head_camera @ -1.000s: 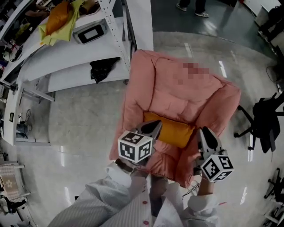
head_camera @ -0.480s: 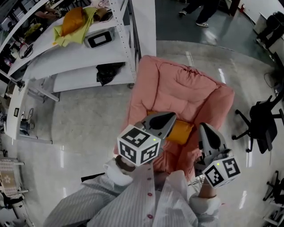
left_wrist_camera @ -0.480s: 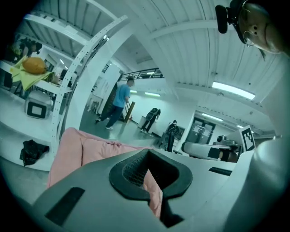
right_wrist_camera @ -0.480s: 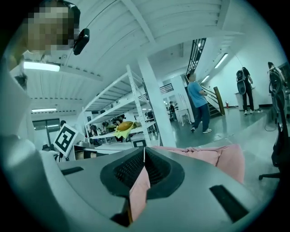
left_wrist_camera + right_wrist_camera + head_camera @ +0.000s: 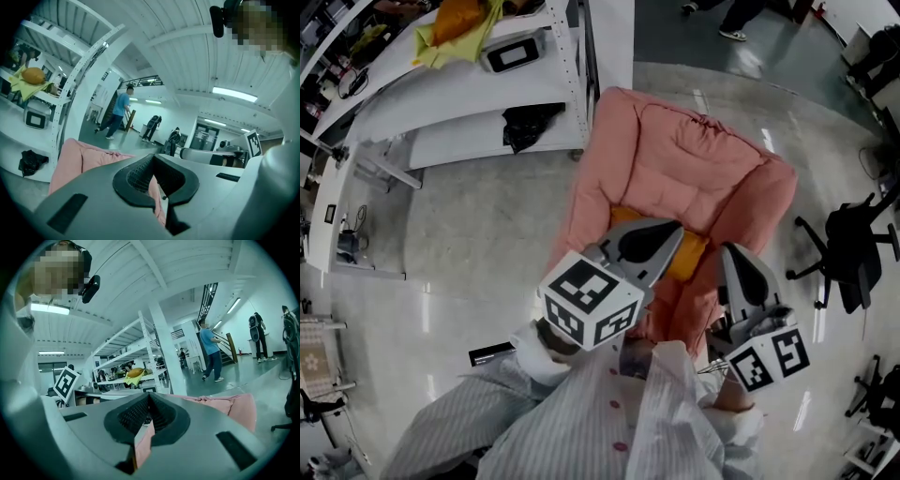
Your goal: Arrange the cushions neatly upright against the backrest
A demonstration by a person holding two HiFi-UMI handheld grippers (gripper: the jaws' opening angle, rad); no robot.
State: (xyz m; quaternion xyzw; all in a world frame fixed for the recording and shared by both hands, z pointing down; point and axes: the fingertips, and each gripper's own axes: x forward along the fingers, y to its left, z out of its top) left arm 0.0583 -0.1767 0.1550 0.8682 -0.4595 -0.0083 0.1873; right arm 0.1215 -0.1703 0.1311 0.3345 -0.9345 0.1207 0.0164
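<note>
A pink armchair (image 5: 675,169) stands in the middle of the head view. An orange cushion (image 5: 690,256) lies across its seat at the foot of the backrest, its left part hidden behind my left gripper (image 5: 675,231). That gripper hangs above the seat, shut and empty. My right gripper (image 5: 734,253) is over the chair's right arm, also shut with nothing in it. In the left gripper view the jaws (image 5: 152,158) meet, with the pink armchair (image 5: 77,159) beyond them. The right gripper view shows its jaws (image 5: 149,398) closed before the pink armchair (image 5: 236,409).
A white shelving rack (image 5: 441,103) stands left of the chair, with a yellow and orange cloth (image 5: 459,19) and a black bundle (image 5: 530,127) on it. A black office chair (image 5: 853,248) is at the right. People (image 5: 119,110) walk far off.
Both grippers have lifted away from the seat toward the head camera. The left one now covers more of the orange cushion. The cushion itself has not moved.
</note>
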